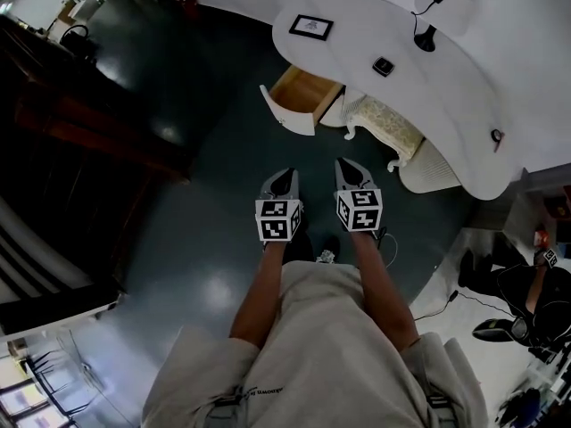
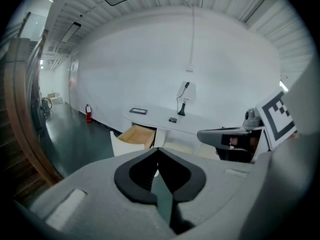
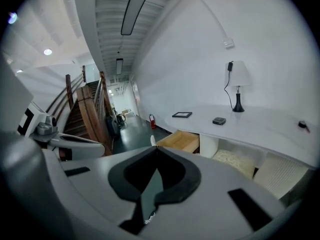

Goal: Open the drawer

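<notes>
Head view: the drawer (image 1: 302, 94) is seen pulled out from under one end of the white bench (image 1: 446, 87), its pale wooden inside exposed. Both tools are held side by side above the dark floor (image 1: 178, 203), well apart from the drawer. The left tool (image 1: 284, 176) is closed, jaws tip to tip with nothing between them; the right tool (image 1: 346, 166) is likewise closed and empty.

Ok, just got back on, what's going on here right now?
A person stands back from the white desk with a gripper in each hand. The desk's drawer is already pulled open, showing its wooden inside. The left gripper and the right gripper are held side by side short of it, both shut, empty and touching nothing.
</notes>
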`<action>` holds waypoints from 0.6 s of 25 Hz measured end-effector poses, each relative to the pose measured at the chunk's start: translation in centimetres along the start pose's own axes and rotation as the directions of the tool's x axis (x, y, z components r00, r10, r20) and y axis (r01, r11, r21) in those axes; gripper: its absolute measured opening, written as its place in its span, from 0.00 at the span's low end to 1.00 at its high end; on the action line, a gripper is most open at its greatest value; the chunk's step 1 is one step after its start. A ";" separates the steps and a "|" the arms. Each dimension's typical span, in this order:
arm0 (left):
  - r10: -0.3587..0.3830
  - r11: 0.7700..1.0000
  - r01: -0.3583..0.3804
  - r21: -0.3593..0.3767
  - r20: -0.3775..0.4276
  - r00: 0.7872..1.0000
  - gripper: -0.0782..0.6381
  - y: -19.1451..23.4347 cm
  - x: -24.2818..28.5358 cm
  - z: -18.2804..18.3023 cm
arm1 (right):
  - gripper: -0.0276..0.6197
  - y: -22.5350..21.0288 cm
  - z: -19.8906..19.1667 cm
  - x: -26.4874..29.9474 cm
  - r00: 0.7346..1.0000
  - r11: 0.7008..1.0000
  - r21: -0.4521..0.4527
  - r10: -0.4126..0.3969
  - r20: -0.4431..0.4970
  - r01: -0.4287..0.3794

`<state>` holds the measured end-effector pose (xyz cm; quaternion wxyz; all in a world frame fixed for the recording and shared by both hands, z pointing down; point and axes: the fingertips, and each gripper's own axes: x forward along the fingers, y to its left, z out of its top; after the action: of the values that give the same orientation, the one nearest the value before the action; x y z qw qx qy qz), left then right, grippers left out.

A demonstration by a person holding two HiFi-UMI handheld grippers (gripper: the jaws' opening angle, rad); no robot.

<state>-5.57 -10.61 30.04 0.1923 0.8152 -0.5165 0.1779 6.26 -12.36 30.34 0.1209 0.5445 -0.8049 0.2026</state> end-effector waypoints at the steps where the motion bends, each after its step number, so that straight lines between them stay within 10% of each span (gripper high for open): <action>1: 0.000 1.000 0.000 -0.002 -0.007 1.000 0.12 -0.2 -0.3 -0.2 | 0.07 0.2 -0.5 -0.3 1.000 1.000 0.000 -0.001 -0.008 0.001; 15: -0.009 0.999 0.009 0.033 -0.010 1.000 0.12 -0.7 -1.9 0.3 | 0.07 2.3 -0.4 -1.9 1.000 0.996 -0.084 0.030 -0.002 -0.030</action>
<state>-5.68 -8.97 28.74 0.1821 0.8196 -0.5089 0.1898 4.81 -9.82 29.41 0.1411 0.5265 -0.8208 0.1708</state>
